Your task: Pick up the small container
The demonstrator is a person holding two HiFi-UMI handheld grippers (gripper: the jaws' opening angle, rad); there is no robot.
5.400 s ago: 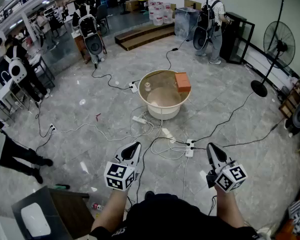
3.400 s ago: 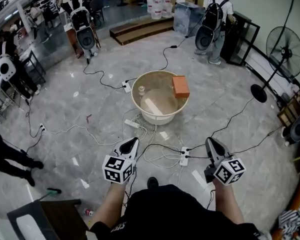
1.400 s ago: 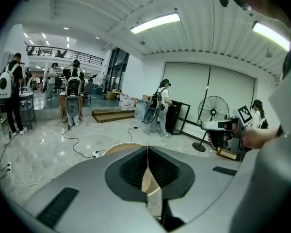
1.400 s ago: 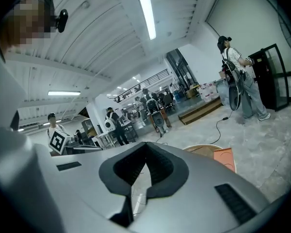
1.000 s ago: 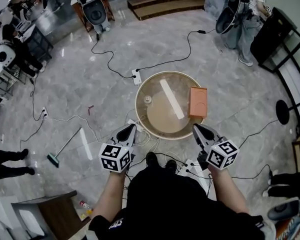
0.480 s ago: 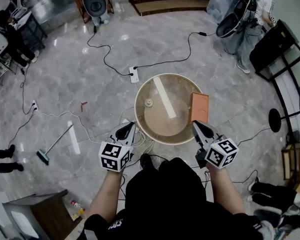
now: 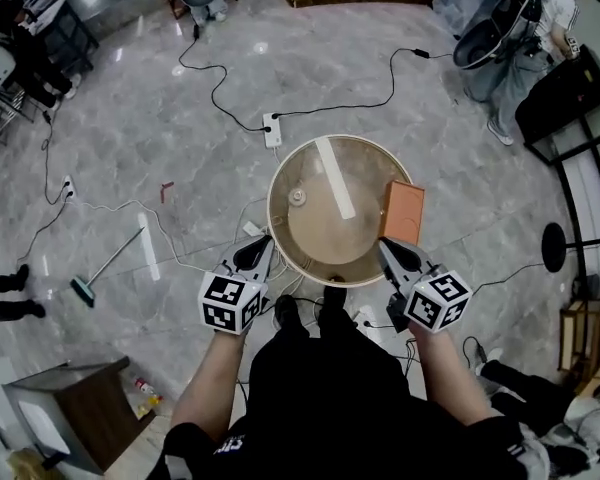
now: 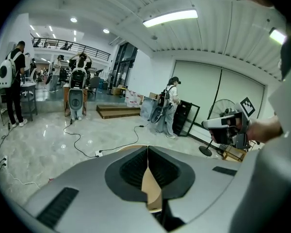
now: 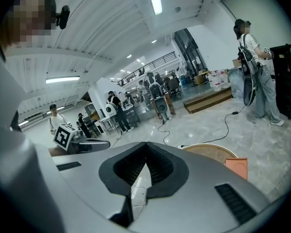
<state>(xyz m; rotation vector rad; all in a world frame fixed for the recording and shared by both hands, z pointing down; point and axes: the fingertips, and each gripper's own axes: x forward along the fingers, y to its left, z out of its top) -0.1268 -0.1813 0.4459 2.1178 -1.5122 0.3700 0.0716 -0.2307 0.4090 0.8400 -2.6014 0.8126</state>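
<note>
1. Broom (image 7: 107, 276): laid flat on the grey marble floor (image 7: 130, 168), far left, well apart from everything else listed.

2. Left tongs (image 7: 263, 241): held low at the near left rim of the round counter (image 7: 280, 168). In the left gripper view the left tongs (image 8: 148, 151) are seen pressed together at the tip, with nothing pinched; only the tan counter top is glimpsed through the hollow behind the tip.

3. Small container (image 7: 297, 197): pale, stood upright on the left half of the counter, inside the rim. It is apart from both tongs and well apart from the orange box.

4. Power strip (image 7: 272, 130): white, laid on the floor just beyond the counter's far left rim, with a black cable run away from it.

5. Orange box (image 7: 403, 211): flat, laid at the counter's right rim. It is also shown in the right gripper view (image 9: 236, 168), beside the counter's edge (image 9: 208, 148).

6. Right tongs (image 7: 386, 247): held at the near right rim, just beside the near corner of the orange box. In the right gripper view the right tongs (image 9: 145, 147) are seen pressed together and empty.

7. Person (image 7: 540, 38): stood at the upper right, well apart from the counter.
</note>
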